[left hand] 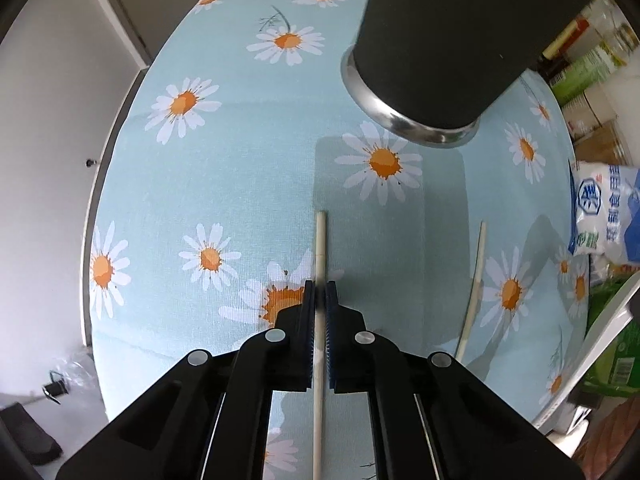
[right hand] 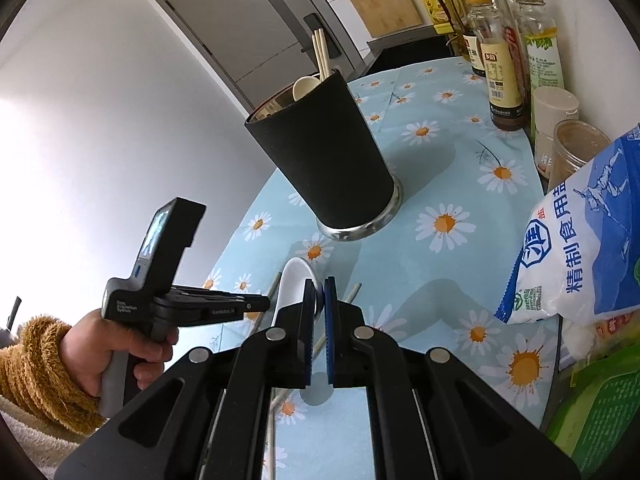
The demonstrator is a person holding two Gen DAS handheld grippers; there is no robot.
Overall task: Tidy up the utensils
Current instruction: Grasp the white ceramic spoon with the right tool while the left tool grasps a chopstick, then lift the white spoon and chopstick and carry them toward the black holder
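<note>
A black utensil holder [right hand: 326, 160] with a steel base stands on the daisy tablecloth; chopsticks [right hand: 321, 53] and a spoon [right hand: 304, 87] stick out of it. It also shows in the left wrist view [left hand: 444, 48]. My left gripper [left hand: 319, 286] is shut on a cream chopstick [left hand: 321, 240] that points toward the holder. A second chopstick [left hand: 476, 276] lies on the cloth to the right. My right gripper [right hand: 319, 286] is shut on a white spoon [right hand: 294, 284], its bowl up and to the left. The left gripper [right hand: 256, 305] is seen from the side at left.
A salt bag [right hand: 580, 248] lies at the right edge, also in the left wrist view [left hand: 604, 212]. Sauce bottles [right hand: 500, 52] and jars [right hand: 560, 128] line the far right. Green packaging [right hand: 596, 408] sits near right. The table's left edge [left hand: 96, 208] drops to the floor.
</note>
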